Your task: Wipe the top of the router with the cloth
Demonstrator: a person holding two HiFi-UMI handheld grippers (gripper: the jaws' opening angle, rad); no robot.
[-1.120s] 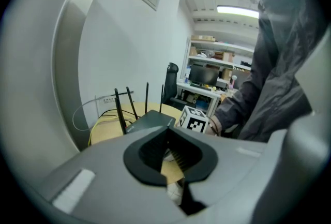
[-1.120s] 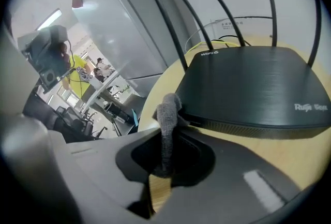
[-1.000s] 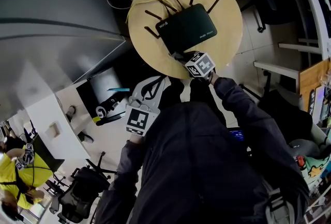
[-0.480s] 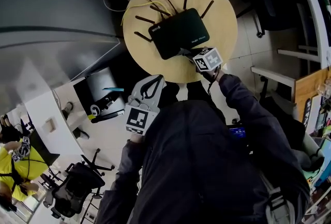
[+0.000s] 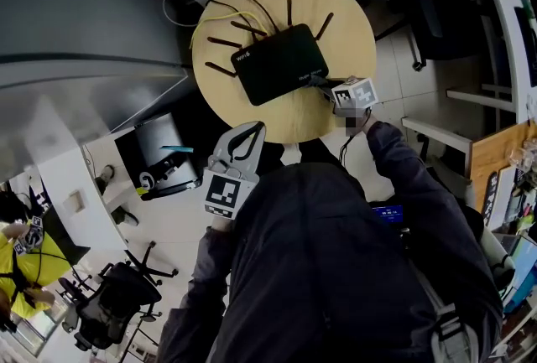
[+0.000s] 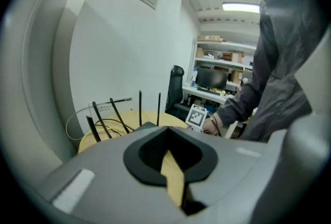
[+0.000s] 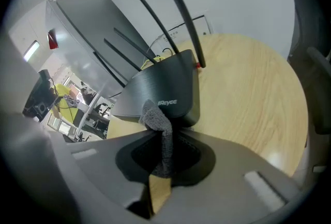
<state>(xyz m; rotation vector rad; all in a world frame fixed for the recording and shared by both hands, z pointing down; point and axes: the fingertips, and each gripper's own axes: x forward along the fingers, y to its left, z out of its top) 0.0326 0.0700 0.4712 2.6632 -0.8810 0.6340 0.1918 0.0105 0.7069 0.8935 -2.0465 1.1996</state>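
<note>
A black router (image 5: 279, 64) with several antennas lies on a round wooden table (image 5: 352, 26). My right gripper (image 5: 327, 85) is at the router's near right edge, shut on a small grey cloth. In the right gripper view the cloth (image 7: 158, 119) sticks up out of the right gripper (image 7: 162, 140) and rests against the router's (image 7: 165, 86) front edge beside its label. My left gripper (image 5: 246, 135) hangs off the table near my body, shut with nothing in it. From the left gripper (image 6: 170, 153) view, the antennas (image 6: 116, 114) and the right gripper's marker cube (image 6: 196, 116) show beyond.
Yellow and black cables (image 5: 226, 9) trail from the router's back toward the wall. A grey curved partition (image 5: 84, 26) stands left of the table. Office chairs (image 5: 109, 315) and a person in yellow (image 5: 21, 256) are at lower left; shelves (image 5: 503, 93) stand at right.
My right gripper has slid the cloth to the right along the router's near edge, toward its right corner. The left gripper has stayed where it was.
</note>
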